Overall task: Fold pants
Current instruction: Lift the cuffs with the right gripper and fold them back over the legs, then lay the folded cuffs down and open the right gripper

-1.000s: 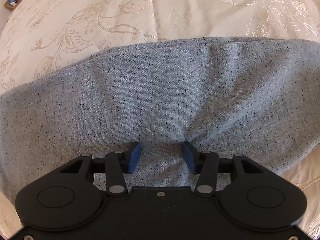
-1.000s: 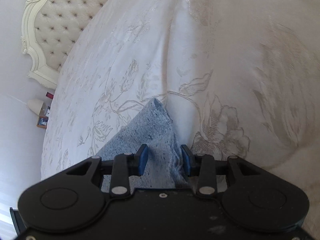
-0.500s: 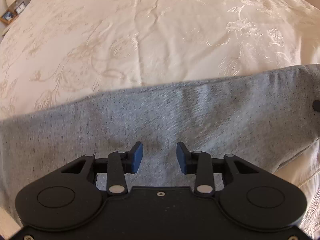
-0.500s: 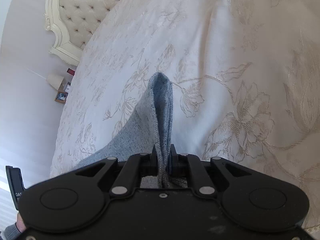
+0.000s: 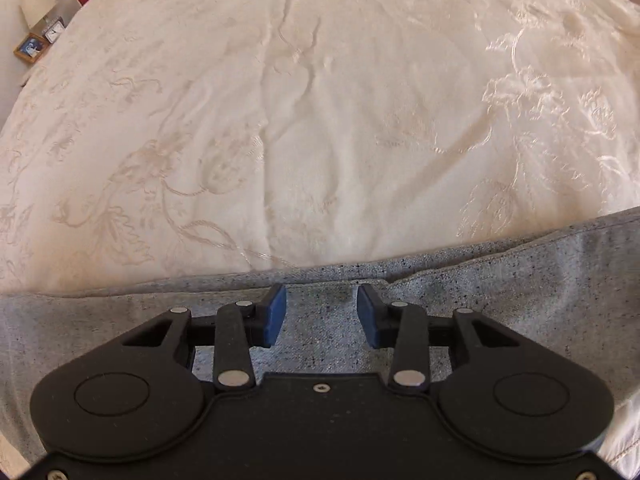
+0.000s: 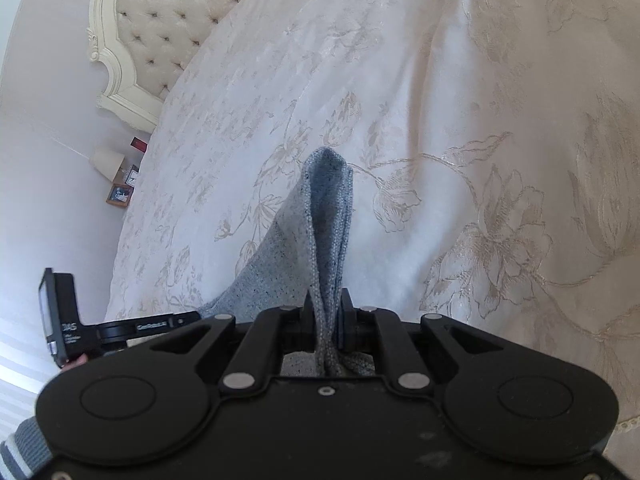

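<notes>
Grey speckled pants (image 5: 500,300) lie across the cream bedspread, filling the bottom of the left wrist view. My left gripper (image 5: 322,312) hangs open just above their far edge, with cloth showing below the blue pads but nothing pinched. In the right wrist view my right gripper (image 6: 327,316) is shut on a bunched fold of the pants (image 6: 328,216). That fold stands up out of the jaws as a narrow peak, and the cloth slopes down to the left.
A cream floral bedspread (image 5: 320,120) covers the bed. A tufted headboard (image 6: 160,24) stands at the upper left of the right wrist view. A nightstand with a lamp (image 6: 106,164) and photo frame sits beside the bed. The other gripper's body (image 6: 72,320) shows at the left.
My right gripper closed on the pants' edge and lifted it off the bed. My left gripper, still open, drew back so the pants' far edge now lies at its fingertips.
</notes>
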